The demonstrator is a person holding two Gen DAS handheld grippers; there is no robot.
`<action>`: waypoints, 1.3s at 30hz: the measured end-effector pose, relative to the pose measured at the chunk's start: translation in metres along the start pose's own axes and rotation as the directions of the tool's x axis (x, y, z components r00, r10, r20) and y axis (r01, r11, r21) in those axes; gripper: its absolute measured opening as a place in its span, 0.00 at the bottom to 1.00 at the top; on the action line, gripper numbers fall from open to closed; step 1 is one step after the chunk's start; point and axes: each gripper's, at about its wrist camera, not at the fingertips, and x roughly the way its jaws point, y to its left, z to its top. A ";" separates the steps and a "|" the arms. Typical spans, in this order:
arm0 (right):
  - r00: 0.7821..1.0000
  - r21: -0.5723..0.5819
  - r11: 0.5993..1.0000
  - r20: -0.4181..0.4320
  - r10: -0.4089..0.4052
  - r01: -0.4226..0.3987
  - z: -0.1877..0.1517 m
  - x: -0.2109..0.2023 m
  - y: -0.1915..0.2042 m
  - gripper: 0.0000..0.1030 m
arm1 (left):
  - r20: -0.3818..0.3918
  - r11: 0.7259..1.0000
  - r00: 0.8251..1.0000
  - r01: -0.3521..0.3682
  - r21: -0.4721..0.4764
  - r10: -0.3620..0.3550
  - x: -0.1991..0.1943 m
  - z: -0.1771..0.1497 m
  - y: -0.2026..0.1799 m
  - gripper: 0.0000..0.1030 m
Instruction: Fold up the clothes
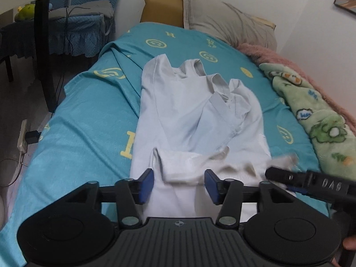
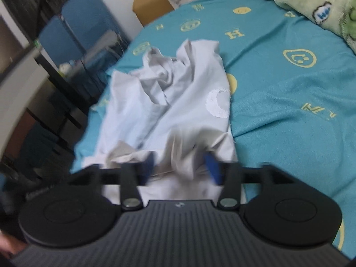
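Blue bed (image 1: 89, 115) holds the shirt (image 1: 189, 111) in its middle, near the front edge. Left gripper (image 1: 179, 183) and right gripper (image 2: 180, 166) are let go, with cloth lying loose between them, likely so the fold stays.

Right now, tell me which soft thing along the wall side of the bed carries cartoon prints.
The green fleece blanket. It carries cartoon animals and speech bubbles; the pink fluffy blanket behind it and the grey pillow at the head are plain.

A bed (image 1: 89, 115) in a teal patterned sheet carries a white shirt (image 1: 189, 115), a grey pillow (image 1: 229, 20) and a green blanket (image 1: 316, 115).
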 end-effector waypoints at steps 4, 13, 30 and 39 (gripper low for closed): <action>1.000 0.029 0.999 0.025 -0.019 0.018 -0.009 -0.031 0.002 0.75 | -0.025 0.998 0.999 0.042 -0.042 -0.043 -0.048 -0.024 0.000 0.62; 0.997 0.366 0.928 0.021 0.073 -0.076 -0.057 -0.099 -0.031 0.76 | -0.154 0.930 0.944 0.243 -0.276 -0.292 -0.073 -0.079 0.011 0.77; 0.983 0.682 0.715 0.031 0.182 -0.154 -0.116 -0.053 -0.053 0.73 | -0.053 0.724 0.940 0.223 -0.652 -0.337 -0.012 -0.094 0.056 0.56; 0.992 0.720 0.683 0.074 0.099 -0.122 -0.120 -0.059 -0.068 0.52 | -0.005 0.694 0.962 0.193 -0.693 -0.273 -0.030 -0.107 0.068 0.18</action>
